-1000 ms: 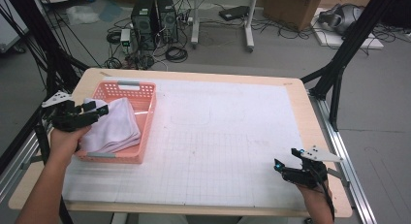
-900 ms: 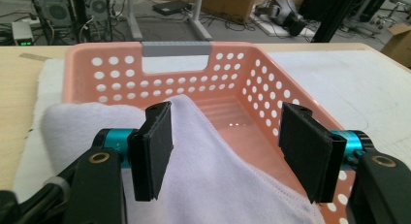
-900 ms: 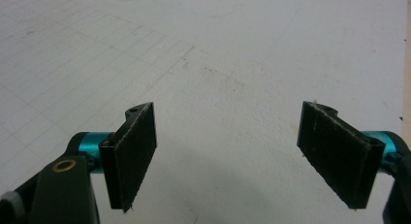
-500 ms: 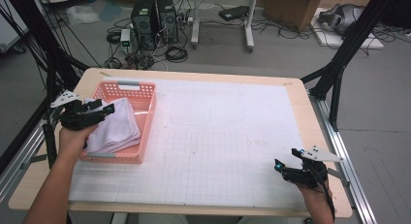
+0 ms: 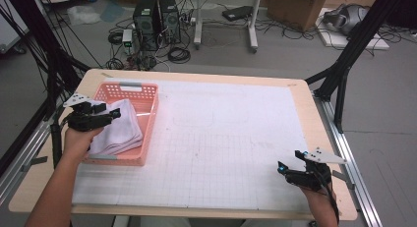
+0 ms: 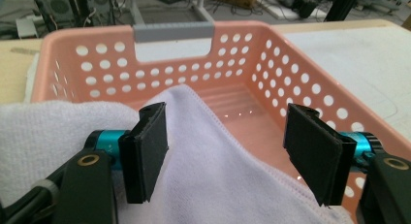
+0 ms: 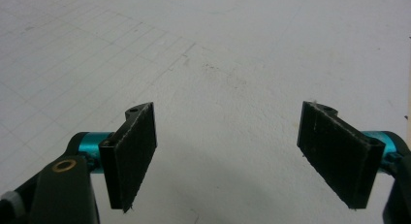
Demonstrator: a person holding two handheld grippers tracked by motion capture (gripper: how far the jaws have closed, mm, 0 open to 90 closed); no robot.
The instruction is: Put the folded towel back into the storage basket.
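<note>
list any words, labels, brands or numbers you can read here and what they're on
None can be read.
The pink basket and the white towel carry no print.
The white mat on the table bears only a faint grid and outlines, no figures.
The left gripper and right gripper show no marking on their pads.
Any labels on the computer towers and cardboard box on the floor are too small to read.

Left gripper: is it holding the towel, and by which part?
Nothing is held. The left gripper is open above the towel in the basket; the right gripper is open too.
</note>
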